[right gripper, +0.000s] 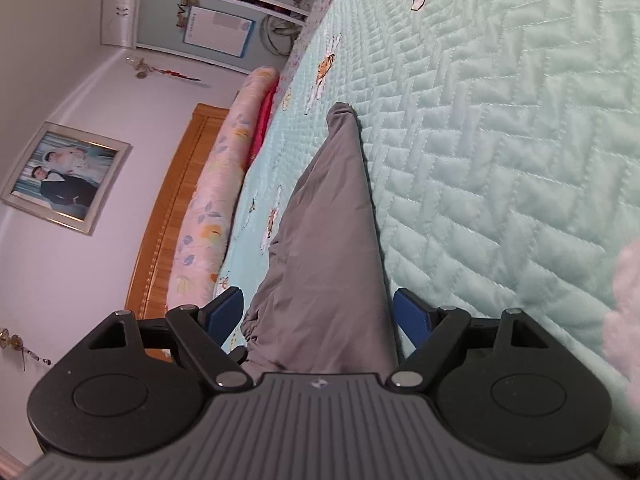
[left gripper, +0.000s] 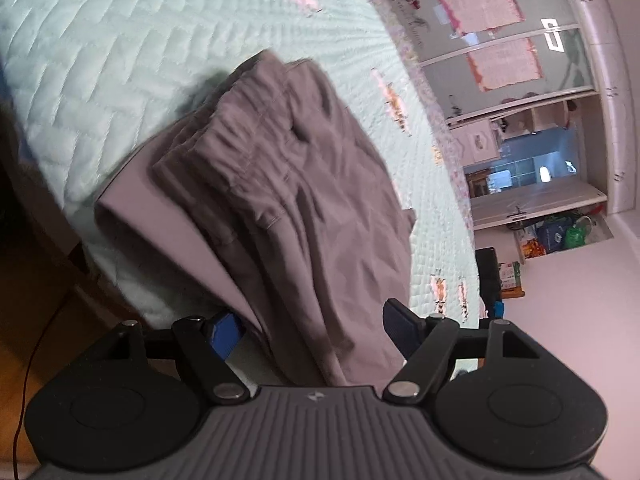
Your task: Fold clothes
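A bed with a pale green quilted bedspread point(right gripper: 500, 128) fills the room. A wooden headboard point(right gripper: 168, 216) stands against a white wall bearing a framed photograph point(right gripper: 66, 176). White shelving point(left gripper: 540, 152) lines the far wall.

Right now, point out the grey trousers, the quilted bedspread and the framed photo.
grey trousers point(left gripper: 304, 184): left wrist view, on the wrinkled cloth below the gathered waistband.
quilted bedspread point(right gripper: 500, 128): right wrist view, on bare mint herringbone stitching.
framed photo point(right gripper: 66, 178): right wrist view, on the middle of the picture on the wall.

Both wrist views close, sharing trousers point(left gripper: 304, 200), quilt point(right gripper: 500, 140)
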Motion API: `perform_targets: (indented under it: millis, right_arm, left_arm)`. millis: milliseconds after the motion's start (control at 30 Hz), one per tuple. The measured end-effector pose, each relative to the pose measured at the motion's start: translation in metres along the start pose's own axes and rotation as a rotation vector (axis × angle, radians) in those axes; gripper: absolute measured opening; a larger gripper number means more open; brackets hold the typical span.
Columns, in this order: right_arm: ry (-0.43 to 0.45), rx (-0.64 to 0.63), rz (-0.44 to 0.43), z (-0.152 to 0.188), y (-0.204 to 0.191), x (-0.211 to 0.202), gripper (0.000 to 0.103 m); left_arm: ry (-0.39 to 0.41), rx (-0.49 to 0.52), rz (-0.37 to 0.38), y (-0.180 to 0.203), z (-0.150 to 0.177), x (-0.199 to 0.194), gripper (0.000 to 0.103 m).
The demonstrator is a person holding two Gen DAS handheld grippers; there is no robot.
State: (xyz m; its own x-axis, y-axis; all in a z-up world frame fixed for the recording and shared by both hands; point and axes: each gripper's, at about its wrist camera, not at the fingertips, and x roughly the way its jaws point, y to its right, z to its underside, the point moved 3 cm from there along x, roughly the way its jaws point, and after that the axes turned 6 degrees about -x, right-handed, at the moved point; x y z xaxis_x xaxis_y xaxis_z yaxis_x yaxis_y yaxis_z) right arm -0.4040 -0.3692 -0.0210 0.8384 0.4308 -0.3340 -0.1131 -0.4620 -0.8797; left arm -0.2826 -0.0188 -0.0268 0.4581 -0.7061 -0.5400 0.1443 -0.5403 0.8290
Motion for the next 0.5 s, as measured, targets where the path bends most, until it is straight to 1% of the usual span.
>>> perform_targets:
  millis: [133, 200, 267, 333, 400, 500]
  right_arm:
    - [-0.02, -0.003, 0.001, -0.009, -0.001, 0.011, 0.082]
    - [-0.052, -0.013, 0.009, -0.015, -0.002, 0.021, 0.082]
    - [-0.099, -0.01, 0.014, -0.019, -0.002, 0.03, 0.082]
    - [-0.137, -0.009, 0.016, -0.022, -0.003, 0.034, 0.082]
    - [-0.169, -0.006, -0.004, -0.024, -0.002, 0.036, 0.082]
    - [-0.188, 0.026, -0.047, -0.026, 0.003, 0.039, 0.081]
  left_arm:
    - [-0.003, 0.011, -0.002, 0.002, 0.0, 0.002, 0.075]
    - [-0.007, 0.012, -0.003, 0.001, -0.001, 0.003, 0.071]
    - [-0.011, -0.009, -0.007, -0.002, -0.004, 0.001, 0.061]
    - [-0.015, -0.033, -0.011, -0.005, -0.007, 0.0, 0.057]
    - [-0.008, -0.046, -0.012, -0.007, -0.007, -0.002, 0.057]
    - [-0.001, -0.047, -0.023, -0.006, -0.006, -0.002, 0.057]
